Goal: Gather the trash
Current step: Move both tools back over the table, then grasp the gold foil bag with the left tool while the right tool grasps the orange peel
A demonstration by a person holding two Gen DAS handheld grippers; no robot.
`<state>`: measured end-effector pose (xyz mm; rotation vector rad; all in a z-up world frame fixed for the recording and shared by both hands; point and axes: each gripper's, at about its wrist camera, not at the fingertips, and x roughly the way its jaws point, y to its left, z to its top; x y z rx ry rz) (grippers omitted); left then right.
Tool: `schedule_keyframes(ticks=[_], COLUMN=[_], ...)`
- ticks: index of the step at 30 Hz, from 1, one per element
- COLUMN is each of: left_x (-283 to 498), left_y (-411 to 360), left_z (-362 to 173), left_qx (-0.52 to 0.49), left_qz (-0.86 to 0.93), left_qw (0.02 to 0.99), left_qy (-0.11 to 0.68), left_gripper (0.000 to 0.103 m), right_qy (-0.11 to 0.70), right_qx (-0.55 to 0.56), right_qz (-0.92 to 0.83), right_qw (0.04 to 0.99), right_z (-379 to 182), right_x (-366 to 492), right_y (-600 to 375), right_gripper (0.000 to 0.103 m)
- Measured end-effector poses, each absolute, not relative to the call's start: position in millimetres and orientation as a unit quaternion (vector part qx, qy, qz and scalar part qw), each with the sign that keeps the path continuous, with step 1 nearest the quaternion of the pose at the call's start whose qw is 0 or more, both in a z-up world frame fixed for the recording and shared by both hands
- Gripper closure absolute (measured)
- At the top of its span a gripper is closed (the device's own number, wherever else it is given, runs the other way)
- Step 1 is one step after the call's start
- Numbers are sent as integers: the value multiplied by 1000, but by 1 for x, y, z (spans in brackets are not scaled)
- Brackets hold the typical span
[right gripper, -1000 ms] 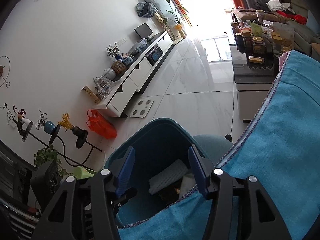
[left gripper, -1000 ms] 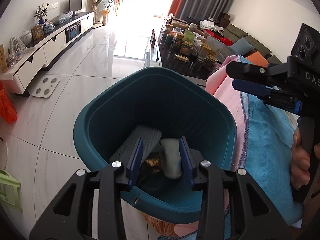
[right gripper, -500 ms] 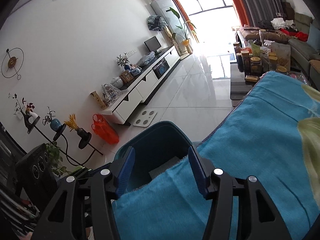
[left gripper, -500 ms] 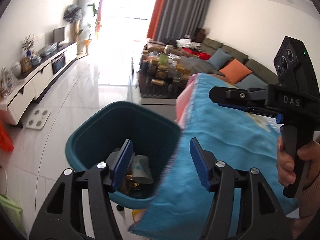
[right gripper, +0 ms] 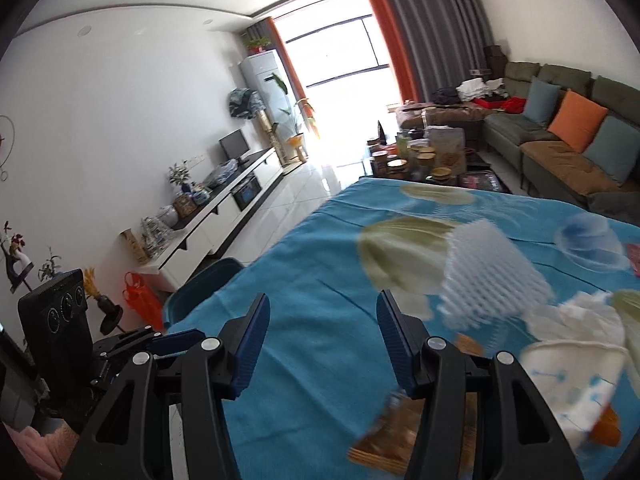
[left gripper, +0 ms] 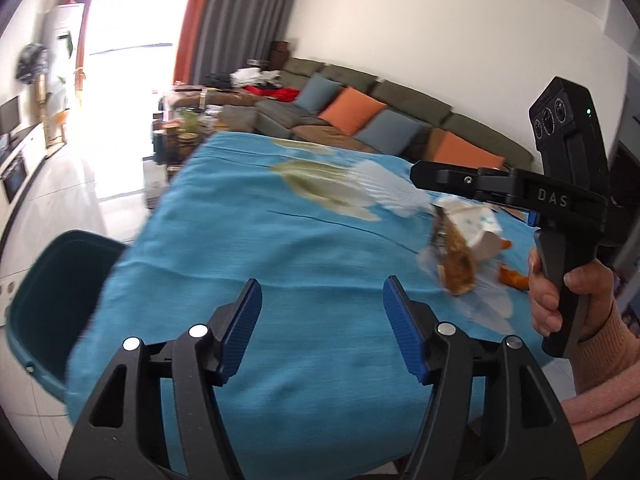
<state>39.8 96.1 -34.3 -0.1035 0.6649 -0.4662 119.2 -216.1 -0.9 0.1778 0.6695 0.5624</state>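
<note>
On the blue tablecloth [left gripper: 240,240] lies trash at the right: a white foam net [left gripper: 384,190], a paper cup [left gripper: 476,228] on its side, a brown wrapper [left gripper: 458,268] and orange peel [left gripper: 512,278]. My left gripper [left gripper: 322,292] hovers over the bare cloth, its jaws opening with nothing between them. A hand holds my right gripper [left gripper: 424,176] above the cup. In the right wrist view the right gripper [right gripper: 322,304] is open and empty, left of the foam net [right gripper: 488,276], cup [right gripper: 572,388] and wrapper [right gripper: 384,444]. The teal bin [left gripper: 44,292] stands beside the table's left edge.
A crumpled white tissue [right gripper: 576,316] lies by the cup. Behind the table are a coffee table with jars [right gripper: 420,156], a grey sofa with cushions [left gripper: 360,112], and a white TV cabinet [right gripper: 224,208] along the left wall. Red bags [right gripper: 140,296] sit near the bin.
Both views swung from looking down into the teal bin, up and right, to the blue table. The left jaws widened; trash that was between them lies in the bin.
</note>
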Motion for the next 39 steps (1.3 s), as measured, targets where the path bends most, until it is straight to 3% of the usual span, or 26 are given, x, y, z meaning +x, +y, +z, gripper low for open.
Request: schedule_keyframes(ticks=[7, 16, 25, 30, 35, 39], left_x=[48, 65, 89, 94, 94, 92], left_y=[35, -16, -31, -32, -32, -28], left_z=[-43, -59, -72, -76, -78, -77], left_qx=[-43, -43, -62, -71, -73, -77], left_qz=[-290, -323, -316, -318, -320, -321], left_qw=[893, 866, 848, 843, 840, 842], left_qy=[341, 380, 421, 428, 432, 426], left_gripper=[36, 38, 48, 63, 90, 92], right_qy=[321, 353, 393, 399, 389, 379], right_qx=[114, 153, 177, 177, 189, 198], right_qz=[163, 80, 95, 95, 83, 72], right_qw=[926, 920, 897, 895, 898, 901], right_z=[-15, -57, -83, -85, -81, -78], right_x=[94, 83, 95, 94, 88, 84], right_y=[-313, -387, -396, -394, -400, -408], right_gripper=[50, 50, 73, 84, 88, 89])
